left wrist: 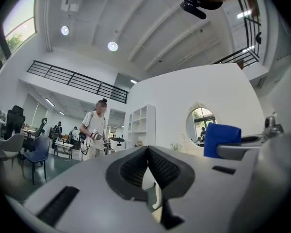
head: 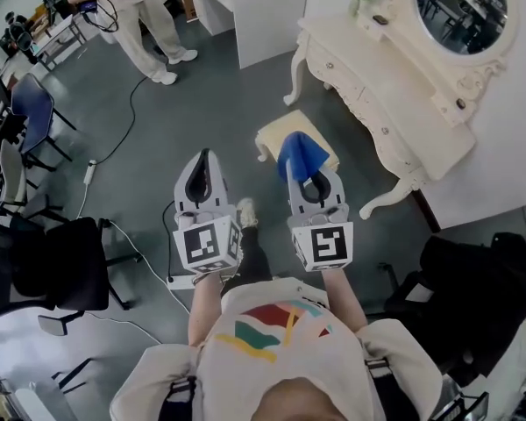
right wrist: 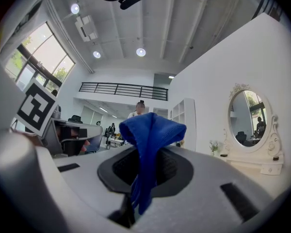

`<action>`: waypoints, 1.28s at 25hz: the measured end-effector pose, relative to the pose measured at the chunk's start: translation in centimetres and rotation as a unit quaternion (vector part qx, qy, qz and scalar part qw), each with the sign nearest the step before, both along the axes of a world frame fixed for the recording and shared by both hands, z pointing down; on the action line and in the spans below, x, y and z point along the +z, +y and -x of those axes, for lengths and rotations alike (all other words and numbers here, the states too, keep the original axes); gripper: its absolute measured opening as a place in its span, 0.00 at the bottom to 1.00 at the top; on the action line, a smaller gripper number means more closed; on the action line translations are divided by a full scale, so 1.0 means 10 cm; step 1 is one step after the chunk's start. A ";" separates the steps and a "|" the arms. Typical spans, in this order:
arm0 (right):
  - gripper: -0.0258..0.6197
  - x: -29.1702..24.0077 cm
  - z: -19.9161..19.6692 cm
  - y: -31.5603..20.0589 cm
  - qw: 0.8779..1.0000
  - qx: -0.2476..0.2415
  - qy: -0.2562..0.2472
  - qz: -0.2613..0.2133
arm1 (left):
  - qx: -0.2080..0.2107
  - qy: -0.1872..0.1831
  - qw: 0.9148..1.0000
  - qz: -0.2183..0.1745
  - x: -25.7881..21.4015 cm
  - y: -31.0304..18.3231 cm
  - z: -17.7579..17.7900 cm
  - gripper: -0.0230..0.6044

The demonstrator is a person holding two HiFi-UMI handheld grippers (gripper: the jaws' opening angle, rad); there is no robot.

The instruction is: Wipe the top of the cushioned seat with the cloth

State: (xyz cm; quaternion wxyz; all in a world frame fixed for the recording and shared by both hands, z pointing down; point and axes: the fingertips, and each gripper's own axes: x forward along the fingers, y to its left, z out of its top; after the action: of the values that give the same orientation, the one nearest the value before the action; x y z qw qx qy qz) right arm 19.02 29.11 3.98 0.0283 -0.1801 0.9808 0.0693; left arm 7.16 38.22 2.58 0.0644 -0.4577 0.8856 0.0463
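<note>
The right gripper (head: 310, 179) is clenching a blue cloth (head: 300, 156), which is pinched between its jaws. In the right gripper view the cloth (right wrist: 150, 130) is standing up out of the gripper (right wrist: 144, 165). Its long axis is running along the jaws, and its free end is bunching and folding over at the top. In the head view the cloth is pointing forward, away from the person. It is hanging in the air and overlapping the near side of the cream seat (head: 285, 123), which is standing on the floor (head: 202, 95) beside the white desk (head: 377, 103). Whether the cloth is touching the seat cannot be told.

The left gripper (head: 204, 158) is being held just beside the right one and is pointing the same way. Its jaws are pressing together with nothing between them (left wrist: 148, 152). Another person (head: 149, 24) is standing well apart, at the far side of the floor.
</note>
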 end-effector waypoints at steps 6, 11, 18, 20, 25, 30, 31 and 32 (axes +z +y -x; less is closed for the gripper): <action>0.09 -0.01 0.39 -0.40 1.000 0.024 -0.004 -0.019 | 0.011 0.002 1.000 -0.010 0.01 -0.31 0.43 0.04; 0.09 -0.01 0.78 -0.77 0.999 0.040 -0.005 -0.022 | 0.018 0.010 1.000 -0.016 0.07 -0.62 0.85 0.04; 0.09 -0.16 1.50 -1.28 0.998 0.055 0.001 -0.028 | 0.041 0.006 0.999 -0.017 -0.10 -1.23 1.58 0.04; 0.09 -0.22 1.75 -1.46 0.998 0.060 0.001 -0.028 | 0.050 0.002 0.999 -0.019 -0.18 -1.44 1.82 0.04; 0.09 -0.34 2.36 -1.90 0.997 0.076 -0.004 -0.025 | 0.069 -0.002 0.997 -0.019 -0.30 -1.91 2.43 0.04; 0.09 -0.42 2.83 -2.29 0.995 0.095 -0.006 -0.023 | 0.091 0.000 0.996 -0.014 -0.41 -2.31 2.87 0.04; 0.09 -0.42 2.91 -2.35 0.995 0.098 -0.005 -0.023 | 0.095 0.000 0.995 -0.013 -0.41 -2.38 2.94 0.04; 0.09 -0.41 2.96 -2.41 0.995 0.102 -0.004 -0.022 | 0.099 0.000 0.995 -0.014 -0.39 -2.45 3.00 0.04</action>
State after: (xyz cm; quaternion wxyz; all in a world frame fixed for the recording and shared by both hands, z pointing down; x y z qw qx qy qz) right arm -10.62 4.99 -0.17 0.0287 -0.2785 0.9555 0.0925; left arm -22.83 13.70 -1.31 0.0661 -0.5423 0.8351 0.0649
